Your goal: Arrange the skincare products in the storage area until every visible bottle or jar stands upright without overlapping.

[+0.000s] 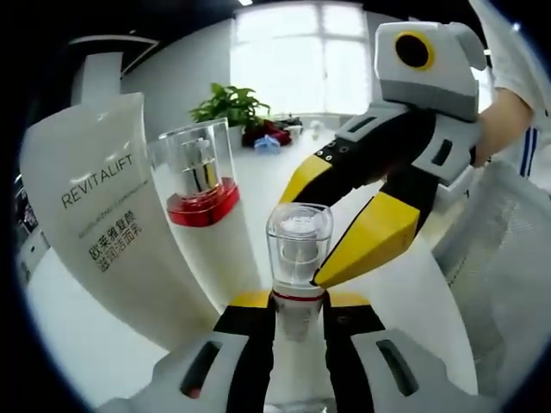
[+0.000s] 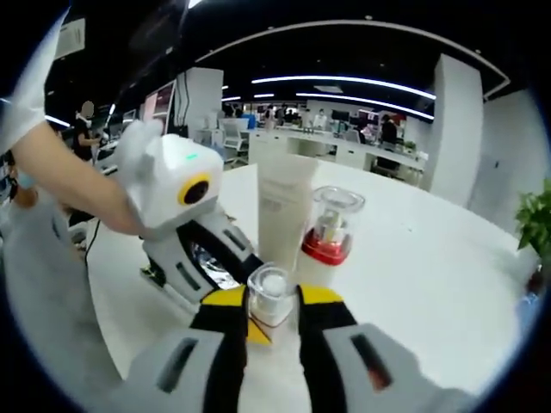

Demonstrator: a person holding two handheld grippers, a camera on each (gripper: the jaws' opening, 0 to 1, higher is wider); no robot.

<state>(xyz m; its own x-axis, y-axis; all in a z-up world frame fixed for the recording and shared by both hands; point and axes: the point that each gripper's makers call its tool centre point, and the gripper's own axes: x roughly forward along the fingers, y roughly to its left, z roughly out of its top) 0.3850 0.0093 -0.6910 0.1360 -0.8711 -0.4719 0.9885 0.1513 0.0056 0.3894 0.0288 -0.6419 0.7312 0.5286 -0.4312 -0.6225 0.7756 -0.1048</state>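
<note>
Pinching small clear-capped bottle (image 1: pixel 298 258) | left gripper (image 1: pixel 298 301) at neck | right gripper (image 2: pixel 274 311) clamps cap

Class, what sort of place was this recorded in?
Probably an open-plan office: rows of desks under ceiling light strips, a large white table, a potted plant by a window.

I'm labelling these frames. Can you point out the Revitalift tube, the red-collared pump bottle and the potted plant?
Revitalift tube (image 1: pixel 108 219), left gripper view, printed front.
Red-collared pump bottle (image 1: pixel 203 176), left gripper view, clear cap.
Potted plant (image 1: pixel 229 105), left gripper view, leaves.
</note>
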